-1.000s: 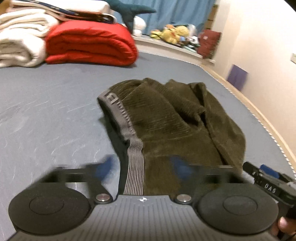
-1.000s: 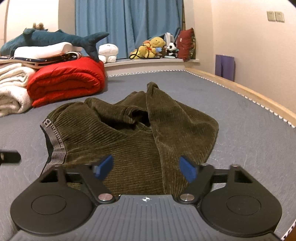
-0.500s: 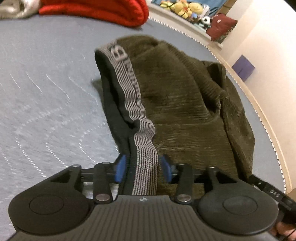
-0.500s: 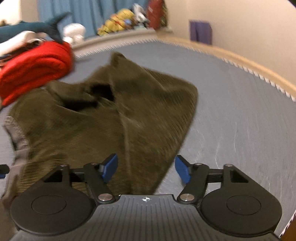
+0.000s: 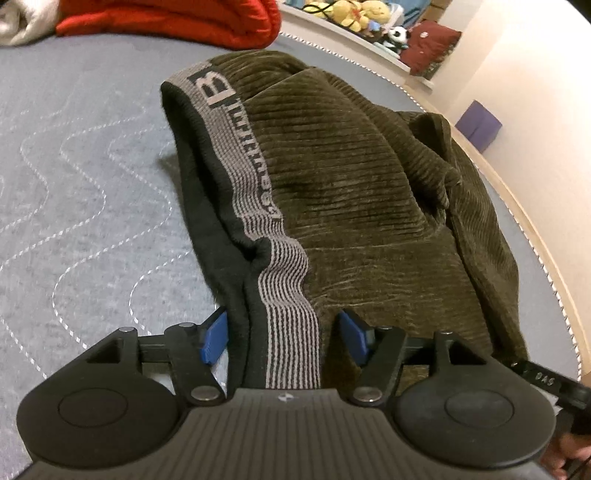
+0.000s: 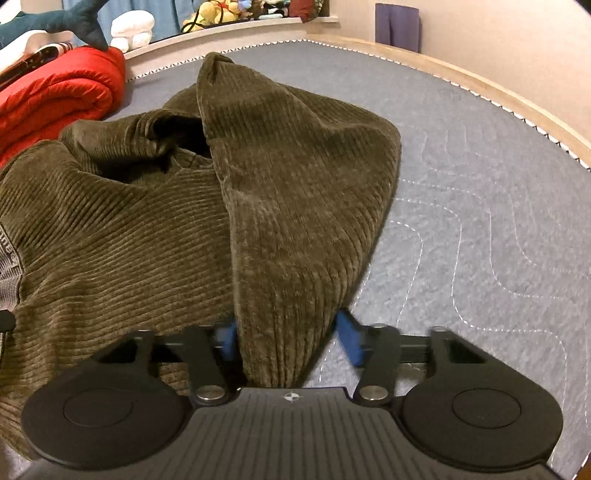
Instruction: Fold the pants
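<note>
Olive corduroy pants [image 5: 351, 184] with a grey striped waistband [image 5: 288, 295] lie bunched on a grey quilted mattress [image 5: 74, 206]. My left gripper [image 5: 282, 338] has its blue pads on either side of the waistband's near end, with cloth between them, though a gap shows at the right pad. In the right wrist view, my right gripper [image 6: 290, 341] straddles a raised fold of the pants [image 6: 291, 221] at its near corner, pads close to the cloth. The pants' far end [image 6: 218, 66] is peaked up.
A red folded quilt [image 5: 177, 18] and white blankets [image 5: 22, 18] lie at the far left of the mattress. Plush toys [image 5: 343, 14] and a dark red cushion [image 5: 432, 44] sit on the ledge behind. A wooden bed edge [image 6: 480, 85] runs along the right, with a purple object [image 6: 397, 26] by the wall.
Both grippers dropped low and moved in onto the pants' near edge. The left pads came in around the waistband. The right pads narrowed around the raised fold, which now stands between them.
</note>
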### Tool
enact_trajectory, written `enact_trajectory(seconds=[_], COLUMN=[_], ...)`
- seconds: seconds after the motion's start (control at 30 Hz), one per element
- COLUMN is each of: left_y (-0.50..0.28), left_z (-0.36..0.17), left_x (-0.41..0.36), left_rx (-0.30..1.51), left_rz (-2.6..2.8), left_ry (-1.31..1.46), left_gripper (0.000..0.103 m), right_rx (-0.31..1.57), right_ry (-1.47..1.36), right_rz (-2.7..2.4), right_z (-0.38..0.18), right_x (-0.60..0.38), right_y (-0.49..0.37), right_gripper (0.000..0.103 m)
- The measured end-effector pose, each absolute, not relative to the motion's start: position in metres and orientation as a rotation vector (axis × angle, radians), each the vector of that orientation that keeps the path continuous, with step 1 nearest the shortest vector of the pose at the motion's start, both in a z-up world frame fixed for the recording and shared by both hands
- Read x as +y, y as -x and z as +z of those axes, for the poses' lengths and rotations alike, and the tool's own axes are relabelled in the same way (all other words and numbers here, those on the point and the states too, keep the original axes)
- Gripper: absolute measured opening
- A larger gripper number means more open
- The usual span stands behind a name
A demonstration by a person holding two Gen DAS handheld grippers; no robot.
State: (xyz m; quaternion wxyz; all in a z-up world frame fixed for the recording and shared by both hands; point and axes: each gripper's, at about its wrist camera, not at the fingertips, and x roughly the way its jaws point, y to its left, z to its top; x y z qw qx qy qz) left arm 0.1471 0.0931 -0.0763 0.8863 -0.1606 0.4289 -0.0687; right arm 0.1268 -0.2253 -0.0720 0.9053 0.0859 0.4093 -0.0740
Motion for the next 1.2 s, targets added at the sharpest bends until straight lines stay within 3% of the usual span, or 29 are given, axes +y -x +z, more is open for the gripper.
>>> enact_trajectory(seconds=[0.1, 0.2, 0.3, 0.63, 0.93, 1.03, 1.1, 1.2], left_y=[-0.148, -0.144, -0.134, -0.072, 0.0, 0.021, 0.029, 0.03], left_z=[-0.076, -0.072, -0.058, -0.019, -0.002, -0.005, -0.008, -0.008], left_x=[0.092, 0.094, 0.096, 0.141, 0.232, 0.26, 0.272, 0.283], left_rx=[0.88, 0.881, 0.853, 0.799, 0.87, 0.908, 0.932, 0.954], left_rz=[-0.149, -0.156, -0.175, -0.176, -0.056, -0.028, 0.007, 0.092], left_ry=[0.318, 0.294, 0.294, 0.308, 0.377, 0.394, 0.383, 0.342], left_gripper=[0.061, 0.041, 0.028, 0.022, 0.02, 0.018, 0.011, 0.012], right_rx=[0.838, 0.825, 0.791, 0.646, 0.727, 0.75, 0.772, 0.813], right_ry=[-0.149, -0.114, -0.087, 0.254, 0.261, 0.286, 0.325, 0.354], right_rz=[-0.148, -0.136, -0.117, 0.15, 0.412, 0.507, 0.528, 0.544], right_z=[-0.068, -0.064, -0.055, -0.029, -0.007, -0.004, -0.007, -0.013], right_x=[-0.224, -0.222, -0.22, -0.16, -0.125, -0.104, -0.092, -0.084], right_y=[-0.126, -0.121, -0.113, -0.046, -0.001, 0.023, 0.037, 0.041], right_gripper=[0.027, 0.016, 0.013, 0.012, 0.011, 0.011, 0.011, 0.012])
